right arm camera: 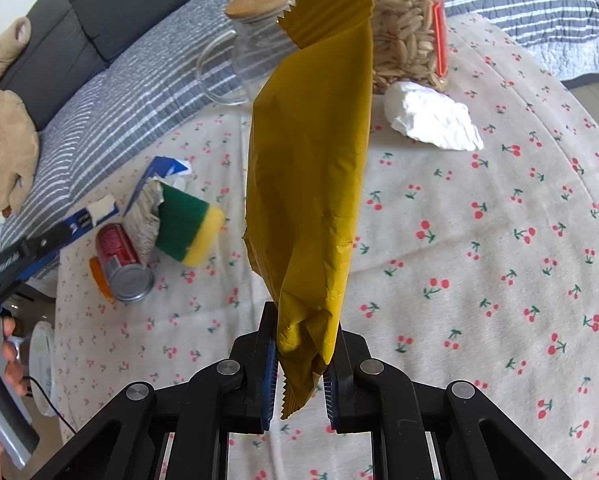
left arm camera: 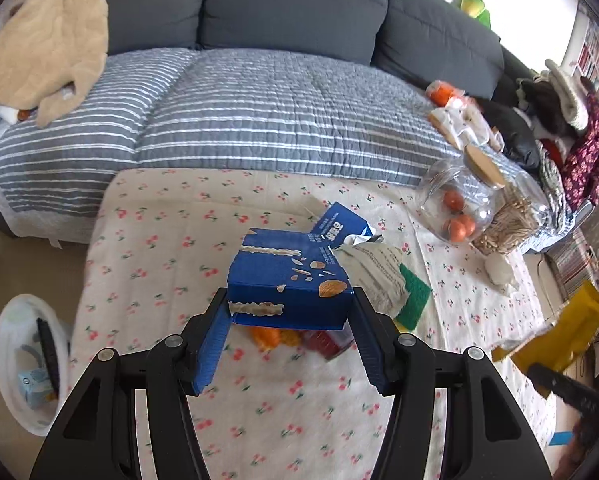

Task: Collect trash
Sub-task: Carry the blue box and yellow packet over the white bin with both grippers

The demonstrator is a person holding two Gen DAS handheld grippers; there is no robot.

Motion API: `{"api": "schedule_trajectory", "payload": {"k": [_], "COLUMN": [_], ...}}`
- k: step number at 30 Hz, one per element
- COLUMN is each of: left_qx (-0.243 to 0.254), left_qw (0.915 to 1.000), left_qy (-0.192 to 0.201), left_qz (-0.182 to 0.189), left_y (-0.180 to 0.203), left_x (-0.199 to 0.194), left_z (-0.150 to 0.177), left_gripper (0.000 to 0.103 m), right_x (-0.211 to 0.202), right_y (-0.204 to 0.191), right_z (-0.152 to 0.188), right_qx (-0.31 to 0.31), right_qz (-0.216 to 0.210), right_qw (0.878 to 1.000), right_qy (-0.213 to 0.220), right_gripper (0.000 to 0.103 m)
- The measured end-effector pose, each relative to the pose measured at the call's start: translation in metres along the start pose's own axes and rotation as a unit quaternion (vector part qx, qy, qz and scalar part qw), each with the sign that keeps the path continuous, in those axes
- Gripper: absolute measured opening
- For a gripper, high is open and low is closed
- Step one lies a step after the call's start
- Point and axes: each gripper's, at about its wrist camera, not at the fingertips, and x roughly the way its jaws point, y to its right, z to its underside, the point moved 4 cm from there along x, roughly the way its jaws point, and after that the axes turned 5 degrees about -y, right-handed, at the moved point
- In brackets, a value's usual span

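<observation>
My left gripper (left arm camera: 289,304) is shut on a blue almond snack box (left arm camera: 289,276) and holds it above the cherry-print tablecloth (left arm camera: 283,412). My right gripper (right arm camera: 303,322) is shut on a yellow snack wrapper (right arm camera: 311,168) that stands up in front of the camera; the wrapper also shows at the right of the left wrist view (left arm camera: 571,324). On the table lie a red can (right arm camera: 123,260), a crumpled blue-and-silver wrapper (right arm camera: 147,200) and a white crumpled tissue (right arm camera: 431,116). A white bin (left arm camera: 23,364) with trash inside stands on the floor at the left.
A green-yellow sponge (right arm camera: 187,228) lies by the can. A glass jar with orange balls (left arm camera: 455,204) and a seed jar (right arm camera: 403,36) stand at the table's far side. A sofa with a striped quilt (left arm camera: 239,112) is behind. The left gripper shows at the left of the right wrist view (right arm camera: 23,256).
</observation>
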Motion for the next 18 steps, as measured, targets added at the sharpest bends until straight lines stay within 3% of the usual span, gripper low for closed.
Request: {"api": "schedule_trajectory", "payload": {"k": [12, 18], "left_qx": [-0.009, -0.046], "left_qw": [0.9993, 0.9984], "left_qy": [0.035, 0.031], "left_qz": [0.009, 0.012], "left_y": [-0.069, -0.113], "left_x": [-0.049, -0.058], "left_z": [0.051, 0.073], "left_gripper": [0.061, 0.061], "right_x": [0.001, 0.012], "right_y": [-0.043, -0.074], "right_z": [0.017, 0.028], "right_qx": [-0.031, -0.056], "right_qz": [-0.011, -0.009], "right_qw": [0.999, 0.998], "right_qy": [-0.003, -0.012], "right_gripper": [0.017, 0.017]}}
